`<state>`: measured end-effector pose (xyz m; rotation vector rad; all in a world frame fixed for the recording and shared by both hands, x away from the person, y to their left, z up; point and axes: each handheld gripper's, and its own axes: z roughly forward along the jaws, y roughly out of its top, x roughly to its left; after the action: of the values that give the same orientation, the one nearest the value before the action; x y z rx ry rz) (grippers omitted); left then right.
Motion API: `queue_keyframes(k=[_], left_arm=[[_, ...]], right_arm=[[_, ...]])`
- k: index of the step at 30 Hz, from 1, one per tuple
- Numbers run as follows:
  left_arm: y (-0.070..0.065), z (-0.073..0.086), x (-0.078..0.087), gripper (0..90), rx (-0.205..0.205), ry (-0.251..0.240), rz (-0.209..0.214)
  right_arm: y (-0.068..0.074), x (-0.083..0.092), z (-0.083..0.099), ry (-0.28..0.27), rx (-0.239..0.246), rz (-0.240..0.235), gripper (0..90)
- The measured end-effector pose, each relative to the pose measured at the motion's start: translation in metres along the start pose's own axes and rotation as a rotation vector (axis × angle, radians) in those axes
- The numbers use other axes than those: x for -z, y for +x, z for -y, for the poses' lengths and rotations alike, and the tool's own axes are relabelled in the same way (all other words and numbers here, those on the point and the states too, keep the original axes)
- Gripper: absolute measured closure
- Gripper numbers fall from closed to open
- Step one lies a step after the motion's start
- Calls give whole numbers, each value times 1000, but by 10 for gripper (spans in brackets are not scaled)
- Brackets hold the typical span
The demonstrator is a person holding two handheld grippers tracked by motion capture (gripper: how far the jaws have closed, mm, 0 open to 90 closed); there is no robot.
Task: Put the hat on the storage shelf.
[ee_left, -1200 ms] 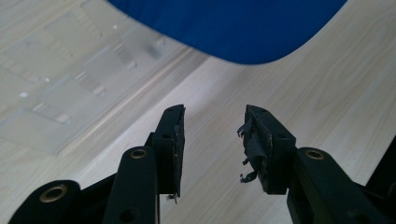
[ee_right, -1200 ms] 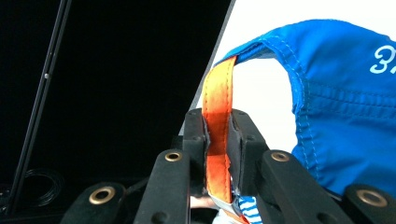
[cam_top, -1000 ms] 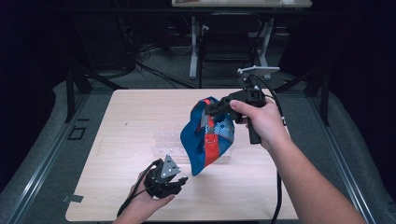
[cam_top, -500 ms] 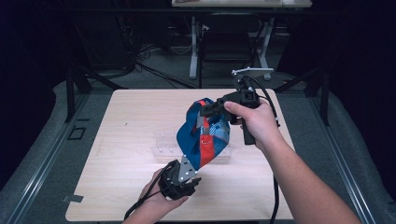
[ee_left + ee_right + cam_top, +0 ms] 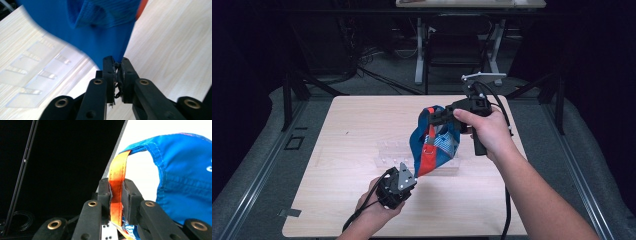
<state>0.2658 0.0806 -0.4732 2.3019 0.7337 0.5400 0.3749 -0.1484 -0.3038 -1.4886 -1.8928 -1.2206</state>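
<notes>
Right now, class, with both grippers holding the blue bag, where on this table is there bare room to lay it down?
Free: the wide left part of the table, from its left edge to the clear plastic rack. Crowded: centre to right, where the blue bag hangs between left gripper and right gripper above the rack.
</notes>
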Motion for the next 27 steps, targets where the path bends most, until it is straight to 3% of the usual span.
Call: queue_keyframes(k=[9,17,27], left_arm=[[18,4,-2,882,28,-14,-30],[29,2,-9,886,48,-57,-29],[40,-3,-23,886,81,-75,-16]], right_arm=[[-1,-5,-1,1,-3,2,781],[-2,-12,-4,-3,-3,-6,782],[-9,-17,-8,-8,-16,4,782]])
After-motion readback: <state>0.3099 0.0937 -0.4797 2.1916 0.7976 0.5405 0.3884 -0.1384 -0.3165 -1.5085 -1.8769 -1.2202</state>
